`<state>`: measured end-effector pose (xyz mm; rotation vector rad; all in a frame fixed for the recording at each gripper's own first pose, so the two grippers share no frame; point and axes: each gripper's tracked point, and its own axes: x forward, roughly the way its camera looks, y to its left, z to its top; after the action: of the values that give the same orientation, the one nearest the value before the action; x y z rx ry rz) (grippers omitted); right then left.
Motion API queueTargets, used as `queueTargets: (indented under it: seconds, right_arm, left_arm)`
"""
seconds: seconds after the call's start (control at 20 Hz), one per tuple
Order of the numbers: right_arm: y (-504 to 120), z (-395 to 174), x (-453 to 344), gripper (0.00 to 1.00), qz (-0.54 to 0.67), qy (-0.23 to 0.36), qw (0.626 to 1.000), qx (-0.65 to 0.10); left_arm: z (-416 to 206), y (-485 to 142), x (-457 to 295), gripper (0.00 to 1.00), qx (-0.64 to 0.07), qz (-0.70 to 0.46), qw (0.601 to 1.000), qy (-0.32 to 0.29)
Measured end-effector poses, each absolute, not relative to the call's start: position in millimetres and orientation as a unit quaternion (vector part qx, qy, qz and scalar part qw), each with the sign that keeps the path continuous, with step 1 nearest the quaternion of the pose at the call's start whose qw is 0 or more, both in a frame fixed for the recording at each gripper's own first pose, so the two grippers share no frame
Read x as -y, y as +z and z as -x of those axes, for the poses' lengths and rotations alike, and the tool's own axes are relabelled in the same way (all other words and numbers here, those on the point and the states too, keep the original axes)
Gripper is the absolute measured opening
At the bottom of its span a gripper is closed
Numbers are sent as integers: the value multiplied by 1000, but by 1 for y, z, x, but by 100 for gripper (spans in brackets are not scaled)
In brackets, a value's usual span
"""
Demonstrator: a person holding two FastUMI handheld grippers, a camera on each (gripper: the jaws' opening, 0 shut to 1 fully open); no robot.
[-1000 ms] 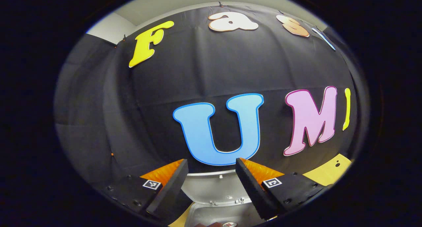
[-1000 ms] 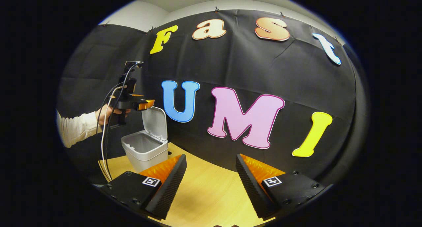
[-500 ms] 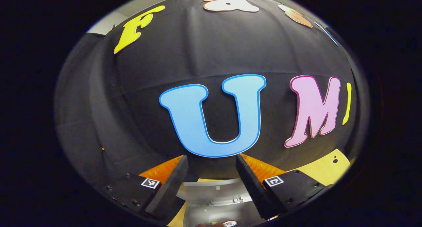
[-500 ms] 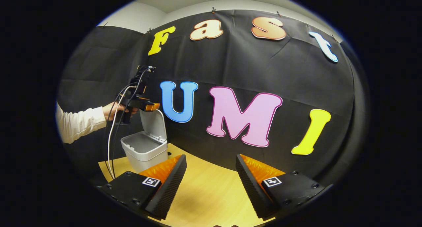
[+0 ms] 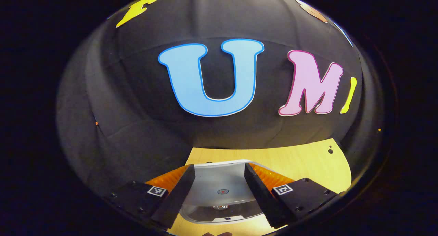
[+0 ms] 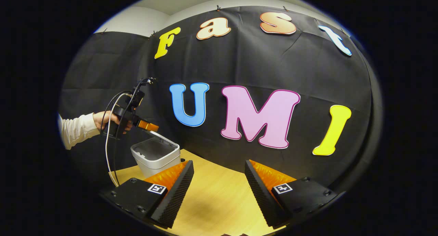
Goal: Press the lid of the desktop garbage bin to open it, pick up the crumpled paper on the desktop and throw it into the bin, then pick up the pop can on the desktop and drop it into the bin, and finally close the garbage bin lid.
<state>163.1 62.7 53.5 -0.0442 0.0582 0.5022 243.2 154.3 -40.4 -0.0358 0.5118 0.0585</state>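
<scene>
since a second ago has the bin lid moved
Yes. The lid has swung down from upright toward the bin rim, pushed by the left gripper.

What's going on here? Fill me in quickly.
A person is closing a desktop garbage bin on the wooden table. The left gripper, held in a hand, pushes the lid down; the lid is tilted, nearly shut. The right gripper hangs open over the table, holding nothing.

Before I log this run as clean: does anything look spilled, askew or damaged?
Nothing stands out. The bin stands upright on the table, its lid part-way down under the left hand-held gripper. No litter shows on the tabletop.
</scene>
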Motion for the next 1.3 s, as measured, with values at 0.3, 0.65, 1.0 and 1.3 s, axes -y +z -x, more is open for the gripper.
queueTargets:
  seconds: [0.3, 0.65, 1.0, 1.3]
  right_arm:
    - [49, -164, -63, 97, 16, 249, 968, -32]
    - [44, -164, -55, 97, 8, 241, 970, -37]
    - [43, -161, -52, 96, 2, 239, 970, -37]
    - [40, -156, -51, 96, 1, 238, 971, -38]
  left_arm:
    - [-227, -73, -145, 100, -288, 23, 957, 15]
    - [-215, -110, -136, 98, -326, 19, 945, 2]
    - [-207, -131, -133, 99, -344, 2, 939, -3]
    - [-205, -138, -129, 99, -365, 6, 931, -10]
